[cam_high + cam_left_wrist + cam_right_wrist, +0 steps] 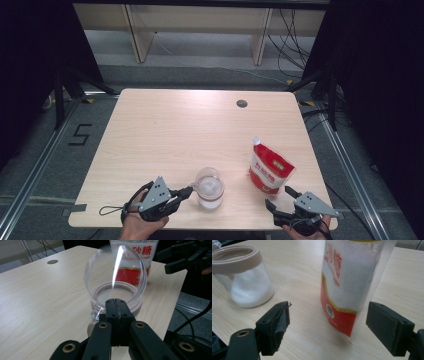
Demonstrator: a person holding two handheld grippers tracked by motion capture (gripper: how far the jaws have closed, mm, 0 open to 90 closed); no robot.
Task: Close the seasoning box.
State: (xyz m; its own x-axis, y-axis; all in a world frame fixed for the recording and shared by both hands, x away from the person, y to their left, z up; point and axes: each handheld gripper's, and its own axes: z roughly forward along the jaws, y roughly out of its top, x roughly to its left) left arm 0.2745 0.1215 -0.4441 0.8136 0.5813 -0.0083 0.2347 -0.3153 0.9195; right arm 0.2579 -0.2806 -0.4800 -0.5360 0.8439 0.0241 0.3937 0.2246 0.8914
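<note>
A glass jar point(210, 192) part full of white sugar stands near the table's front edge, its clear domed lid point(115, 270) flipped up. My left gripper point(188, 191) is shut, its tips point(116, 306) against the jar's beige collar point(136, 306), beside a clear tab point(96, 312); whether anything is pinched I cannot tell. A red and white sugar pouch point(270, 168) stands upright to the right. My right gripper point(278, 196) is open just in front of the pouch point(347, 290), its jaws apart on either side of the pouch's lower part without touching it.
The jar point(244, 277) stands to the left of the pouch in the right gripper view. A round cable hole point(242, 103) sits at the table's far side. The light wooden table point(175, 130) spreads behind the jar and pouch. Black stands flank the table.
</note>
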